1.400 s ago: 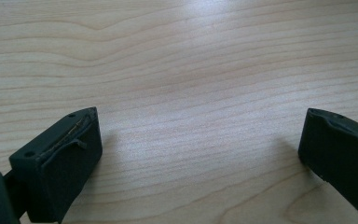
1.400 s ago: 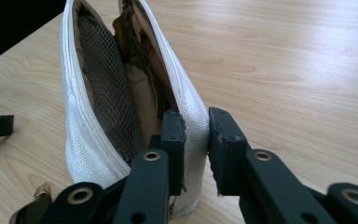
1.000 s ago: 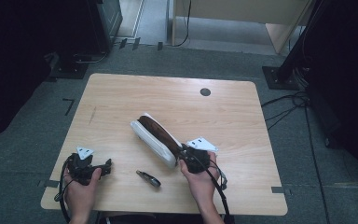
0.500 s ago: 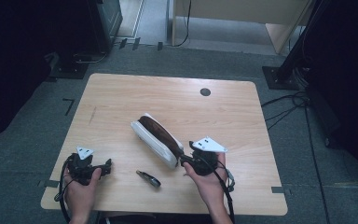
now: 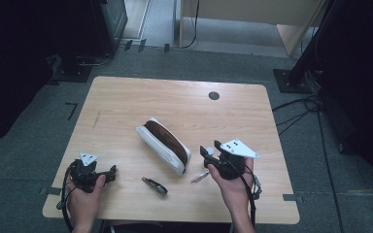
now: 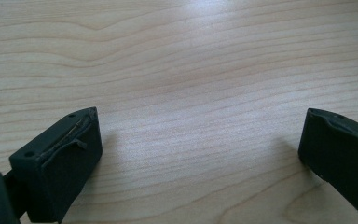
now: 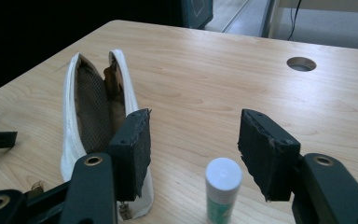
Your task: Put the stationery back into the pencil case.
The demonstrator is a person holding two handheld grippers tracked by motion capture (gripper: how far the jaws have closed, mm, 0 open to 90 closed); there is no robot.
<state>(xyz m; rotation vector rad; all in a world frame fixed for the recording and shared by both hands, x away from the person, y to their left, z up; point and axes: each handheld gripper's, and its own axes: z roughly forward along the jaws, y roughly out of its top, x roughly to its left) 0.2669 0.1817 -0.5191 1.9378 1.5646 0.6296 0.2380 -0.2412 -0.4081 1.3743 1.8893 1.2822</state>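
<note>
Hovering low at the lower right of the high view, the right tool [image 5: 208,154] has its jaws about half spread, having just been opening, with nothing pressed between the pads; in the right gripper view the tube [image 7: 222,189], white-capped with a green label, stands at the bottom centre, between the jaws but touched by neither. The likely risk is a clipped cap: if the tool comes back down off-centre, one pad could knock the tube over and send it rolling on the tabletop [image 5: 126,104]. In the high view the tube [image 5: 200,176] shows just right of the pouch's near end.

The left tool [image 5: 108,173], lower left of the high view, has its jaws wide apart over bare wood and holds nothing. A small dark item [image 5: 155,186] lies between the two tools, and a careless sweep could push it off the near edge.

Farther up, the white pouch [image 5: 164,145] lies open at centre frame, unsteadied. Dropping the tube in without bracing could tip or slide it, or the tube could catch on the rim.
</note>
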